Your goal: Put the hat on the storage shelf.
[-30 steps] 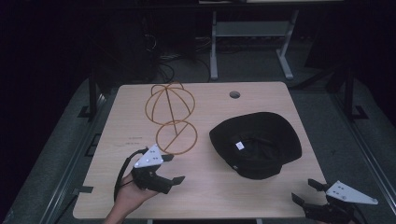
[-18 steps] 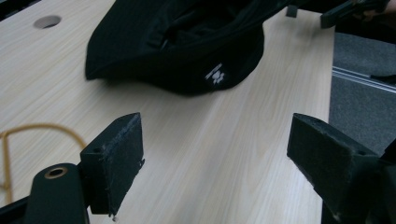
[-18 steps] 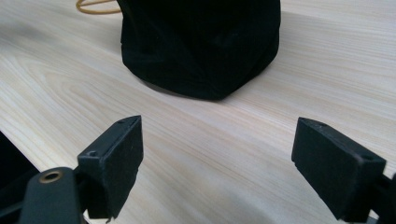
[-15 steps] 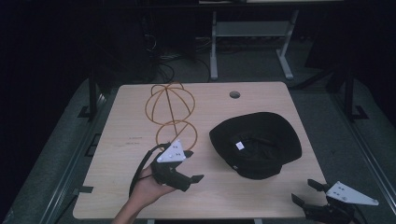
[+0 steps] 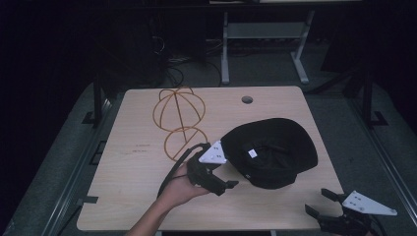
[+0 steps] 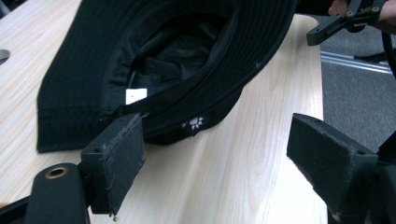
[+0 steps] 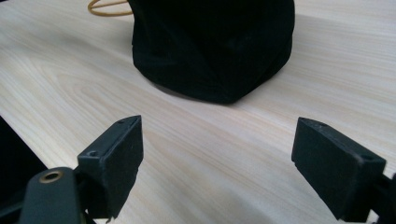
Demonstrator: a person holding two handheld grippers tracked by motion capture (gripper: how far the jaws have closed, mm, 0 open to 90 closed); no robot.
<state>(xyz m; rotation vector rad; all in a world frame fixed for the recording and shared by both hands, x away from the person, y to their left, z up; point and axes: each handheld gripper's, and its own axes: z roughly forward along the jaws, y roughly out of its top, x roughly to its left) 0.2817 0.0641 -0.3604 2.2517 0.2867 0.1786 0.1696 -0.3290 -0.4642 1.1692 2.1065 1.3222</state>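
We've got the left claw (image 5: 227, 173) wide open, nothing in it, held in the left hand (image 5: 178, 189) just off the near-left edge of the black bucket hat (image 5: 273, 150). In the left gripper view one jaw sits right at the hat's brim; we can't tell if it touches. Hat lies upside down on the desk (image 5: 128, 162), right of centre, white label (image 6: 136, 95) inside the crown and a small white paw print (image 6: 195, 122) on the outside. Right claw (image 5: 322, 206) also wide open and empty, at the desk's near-right corner, pointing at the hat from well apart. Orange wire hat stand (image 5: 179, 123) lies flat, left of the hat.
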